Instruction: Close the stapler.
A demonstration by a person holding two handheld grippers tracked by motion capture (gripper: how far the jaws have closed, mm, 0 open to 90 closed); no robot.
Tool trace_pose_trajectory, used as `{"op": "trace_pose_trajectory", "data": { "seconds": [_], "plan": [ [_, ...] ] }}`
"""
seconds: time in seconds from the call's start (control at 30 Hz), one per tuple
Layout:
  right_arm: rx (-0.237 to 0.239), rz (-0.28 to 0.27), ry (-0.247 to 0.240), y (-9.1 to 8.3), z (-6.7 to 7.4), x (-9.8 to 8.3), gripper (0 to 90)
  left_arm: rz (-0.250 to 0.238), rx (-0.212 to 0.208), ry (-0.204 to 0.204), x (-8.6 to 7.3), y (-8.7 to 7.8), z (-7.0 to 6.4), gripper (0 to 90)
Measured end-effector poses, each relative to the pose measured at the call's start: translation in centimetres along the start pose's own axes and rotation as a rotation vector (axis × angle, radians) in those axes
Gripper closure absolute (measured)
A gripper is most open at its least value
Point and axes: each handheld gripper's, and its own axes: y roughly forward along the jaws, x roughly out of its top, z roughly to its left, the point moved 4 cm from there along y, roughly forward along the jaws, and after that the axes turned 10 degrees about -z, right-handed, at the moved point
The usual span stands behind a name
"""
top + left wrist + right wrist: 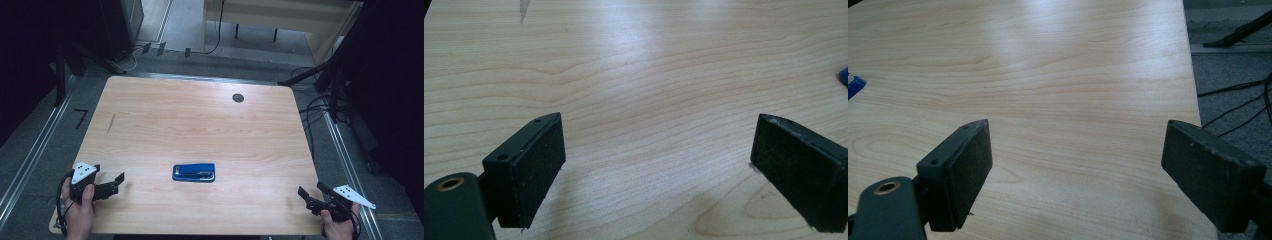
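A blue stapler (194,172) lies flat on the wooden bench (200,120), lengthwise across the high view, a little toward the near edge and roughly midway between the 2 hands. Nothing touches it. A strip of metal shows along its top.

The left tongs (116,183) sit low over the near left corner of the bench, held in the person's left hand (80,212), with the grey 3-cornered plate on top. They point toward the stapler but stay well apart from it. In the left gripper view the left tongs (656,165) are spread wide, released, with bare wood between the 2 black pads and nothing gripped. A sliver of the blue stapler (843,77) peeks in at the right edge of that view, and a dark streak in the wood (523,11) shows at the top left.

The right tongs (311,192) hover at the near right corner, held in the right hand (339,227), aimed inward and likewise well apart from the stapler. In the right gripper view the right tongs (1075,170) are also released, jaws far apart and gripping nothing. The blue stapler (855,85) appears as a small corner at the left edge, and the bench's right edge runs past, with grey floor and black cables (1238,107) beyond.

A round dark hole (238,98) sits near the far side of the bench.
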Motion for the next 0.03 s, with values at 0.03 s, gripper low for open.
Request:
{"op": "trace_pose_trajectory", "data": {
  "seconds": [0.03],
  "plan": [
    [0.000,-0.003,-0.004,0.02,-0.06,0.02,13.1,0.000,0.000,0.000,0.00,0.00,0.00,7.6]
  ]
}}
